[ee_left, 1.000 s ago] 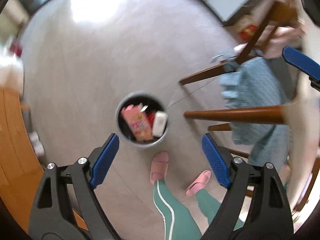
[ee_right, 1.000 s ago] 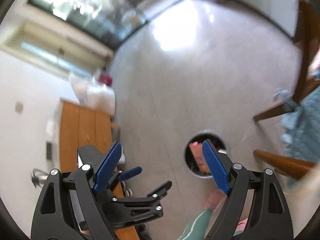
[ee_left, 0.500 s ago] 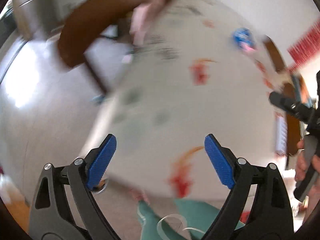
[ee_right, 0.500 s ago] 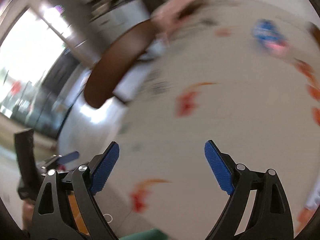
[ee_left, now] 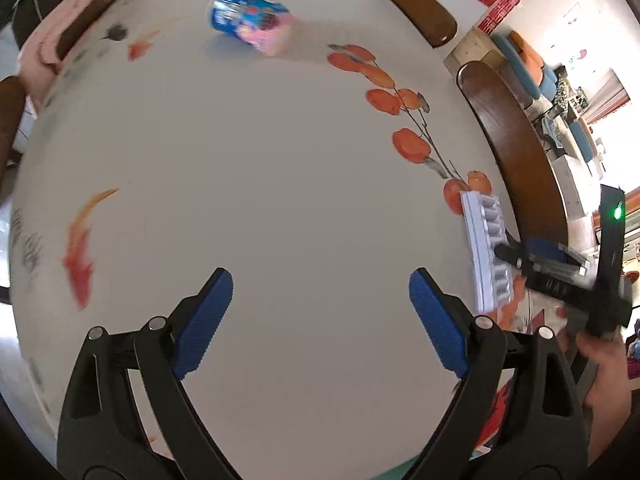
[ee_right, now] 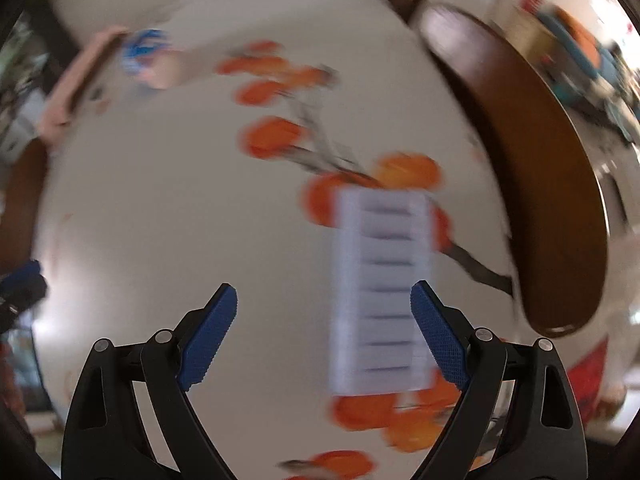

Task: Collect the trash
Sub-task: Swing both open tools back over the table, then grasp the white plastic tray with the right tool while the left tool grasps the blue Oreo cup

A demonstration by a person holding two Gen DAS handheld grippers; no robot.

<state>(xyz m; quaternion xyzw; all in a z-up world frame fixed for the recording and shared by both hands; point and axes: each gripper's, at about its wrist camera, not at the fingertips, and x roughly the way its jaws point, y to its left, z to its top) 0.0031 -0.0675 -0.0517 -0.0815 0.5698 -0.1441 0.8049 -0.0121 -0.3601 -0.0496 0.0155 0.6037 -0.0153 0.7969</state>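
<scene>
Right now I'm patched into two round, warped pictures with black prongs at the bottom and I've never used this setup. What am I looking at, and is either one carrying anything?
There is no robot arm. A person carries a hand-held two-finger tool in each hand, and each has a fisheye camera that looks out along its blue-padded fingers; that causes the bulging.

The left wrist view shows the left tool, open and empty above a pale table printed with orange fruit and fish. A blue and pink cup lies on its side at the far end. A white ridged blister tray lies near the table's right edge, with the right tool's tip over it.

The right wrist view, which is blurred, shows the right tool, open and empty too. The tray sits toward its right finger, not gripped.

Brown chair backs ring the table.
</scene>
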